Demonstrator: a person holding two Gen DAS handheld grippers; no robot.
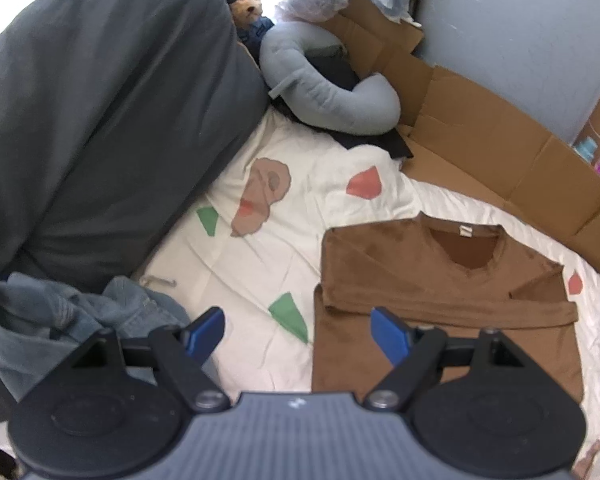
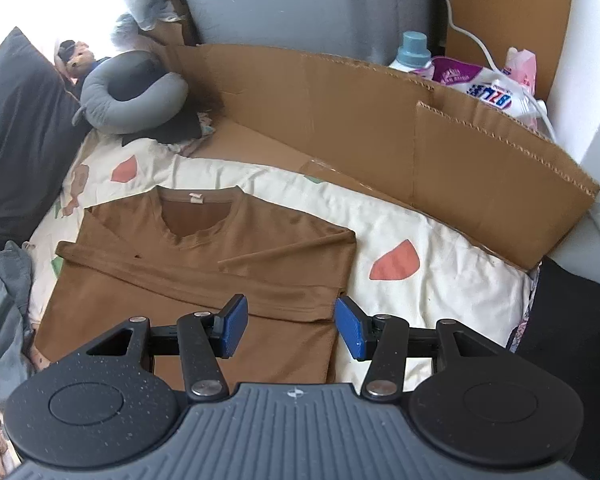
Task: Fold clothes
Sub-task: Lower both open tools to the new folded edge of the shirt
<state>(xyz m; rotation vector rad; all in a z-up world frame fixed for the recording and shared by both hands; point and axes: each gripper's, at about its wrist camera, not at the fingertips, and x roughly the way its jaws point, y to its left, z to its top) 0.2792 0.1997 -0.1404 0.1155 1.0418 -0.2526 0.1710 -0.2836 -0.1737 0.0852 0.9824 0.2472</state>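
1. Left gripper point(image 1: 298, 330) nearest the lens, jaws spread, empty; right gripper point(image 2: 291, 326) also spread, empty.
2. Brown V-neck cotton shirt point(image 1: 440, 292), sleeves folded in, flat on patterned white bedsheet point(image 1: 268, 240).
3. Shirt sits at 1 o'clock of left gripper and 11 o'clock of right.
4. Long axis runs 6 to 12, collar far; hem nearest both, next fold likely lengthwise.
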